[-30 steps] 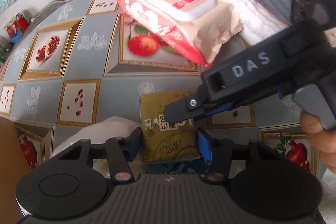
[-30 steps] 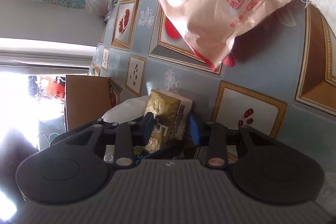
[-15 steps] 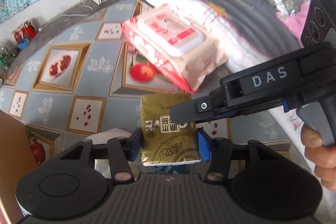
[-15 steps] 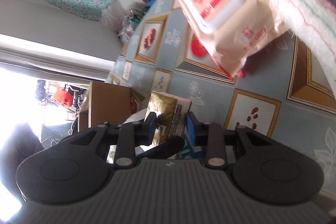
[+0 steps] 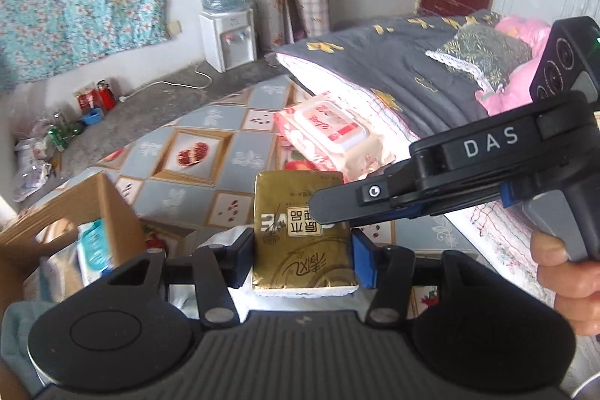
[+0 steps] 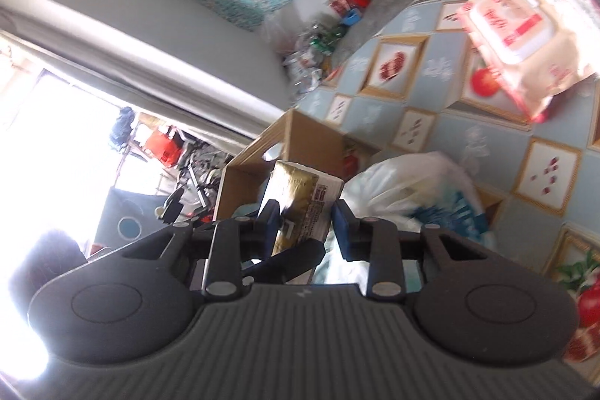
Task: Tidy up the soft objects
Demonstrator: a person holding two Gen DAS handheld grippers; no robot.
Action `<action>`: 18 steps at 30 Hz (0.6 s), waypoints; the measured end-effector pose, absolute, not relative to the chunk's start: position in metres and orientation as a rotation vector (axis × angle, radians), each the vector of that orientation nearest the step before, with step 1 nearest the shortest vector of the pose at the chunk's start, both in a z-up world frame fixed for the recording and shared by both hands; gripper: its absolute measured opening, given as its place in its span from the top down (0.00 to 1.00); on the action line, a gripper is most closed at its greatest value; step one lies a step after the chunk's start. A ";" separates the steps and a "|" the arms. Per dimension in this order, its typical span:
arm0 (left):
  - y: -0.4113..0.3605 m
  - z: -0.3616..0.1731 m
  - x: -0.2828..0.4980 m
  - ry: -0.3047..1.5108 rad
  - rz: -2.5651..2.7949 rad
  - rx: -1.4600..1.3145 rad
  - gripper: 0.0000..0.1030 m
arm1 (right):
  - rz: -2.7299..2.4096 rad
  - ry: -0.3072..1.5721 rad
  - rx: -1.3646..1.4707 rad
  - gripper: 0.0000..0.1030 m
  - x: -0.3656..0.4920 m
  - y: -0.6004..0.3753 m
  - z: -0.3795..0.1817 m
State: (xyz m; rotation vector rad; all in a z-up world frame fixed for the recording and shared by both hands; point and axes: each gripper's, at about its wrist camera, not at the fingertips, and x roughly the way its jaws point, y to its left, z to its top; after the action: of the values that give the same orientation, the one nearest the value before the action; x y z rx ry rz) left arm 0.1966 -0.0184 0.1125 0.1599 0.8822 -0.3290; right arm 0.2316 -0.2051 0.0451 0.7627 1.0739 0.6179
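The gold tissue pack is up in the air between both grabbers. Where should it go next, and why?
Probably sideways, over the open cardboard box. Both the left gripper and right gripper pinch the gold tissue pack above the patterned cloth, and the box beside it already holds another soft pack, so it looks like the collecting spot.

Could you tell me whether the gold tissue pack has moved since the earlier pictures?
Yes. The gold tissue pack, gripped by both grippers, has risen off the patterned floor mat; the mat's tiles look smaller and the cardboard box now shows.
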 end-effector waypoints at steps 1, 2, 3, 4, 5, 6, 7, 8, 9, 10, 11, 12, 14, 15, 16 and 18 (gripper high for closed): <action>-0.009 0.115 0.188 0.876 -0.317 0.151 0.47 | 0.635 1.076 0.758 0.70 0.225 -0.196 0.050; -0.001 0.118 0.181 0.870 -0.304 0.141 0.47 | 0.651 1.080 0.754 0.70 0.219 -0.187 0.053; 0.009 0.119 0.173 0.866 -0.289 0.132 0.47 | 0.668 1.086 0.748 0.70 0.214 -0.178 0.056; 0.017 0.120 0.166 0.862 -0.275 0.125 0.47 | 0.685 1.093 0.740 0.70 0.209 -0.167 0.058; 0.027 0.121 0.158 0.860 -0.260 0.118 0.47 | 0.700 1.102 0.734 0.70 0.205 -0.157 0.059; 0.036 0.122 0.149 0.858 -0.245 0.109 0.47 | 0.717 1.112 0.726 0.70 0.201 -0.145 0.060; 0.045 0.122 0.143 0.857 -0.230 0.100 0.47 | 0.734 1.121 0.715 0.70 0.196 -0.134 0.062; 0.055 0.123 0.135 0.857 -0.214 0.091 0.47 | 0.751 1.133 0.706 0.70 0.193 -0.123 0.063; 0.065 0.123 0.128 0.857 -0.198 0.083 0.47 | 0.764 1.145 0.698 0.70 0.190 -0.112 0.063; 0.074 0.123 0.121 0.858 -0.182 0.073 0.47 | 0.782 1.158 0.687 0.70 0.188 -0.100 0.063; 0.084 0.122 0.115 0.859 -0.167 0.061 0.47 | 0.796 1.171 0.678 0.70 0.186 -0.089 0.063; 0.094 0.122 0.109 0.861 -0.153 0.049 0.47 | 0.815 1.183 0.667 0.69 0.184 -0.077 0.062; 0.114 0.118 0.098 0.872 -0.122 0.013 0.47 | 0.848 1.211 0.637 0.69 0.180 -0.052 0.061; 0.125 0.115 0.093 0.880 -0.108 -0.003 0.47 | 0.861 1.224 0.625 0.69 0.178 -0.042 0.060; 0.134 0.111 0.089 0.891 -0.096 -0.017 0.47 | 0.875 1.242 0.610 0.69 0.177 -0.031 0.056; 0.149 0.100 0.084 0.919 -0.078 -0.039 0.47 | 0.893 1.284 0.588 0.69 0.175 -0.013 0.045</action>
State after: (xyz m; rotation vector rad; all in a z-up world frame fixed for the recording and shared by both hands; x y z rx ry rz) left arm 0.0839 0.1494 0.1005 -0.0387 0.9190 -0.0784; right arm 0.1748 -0.0126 0.0446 0.5884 1.2837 0.8925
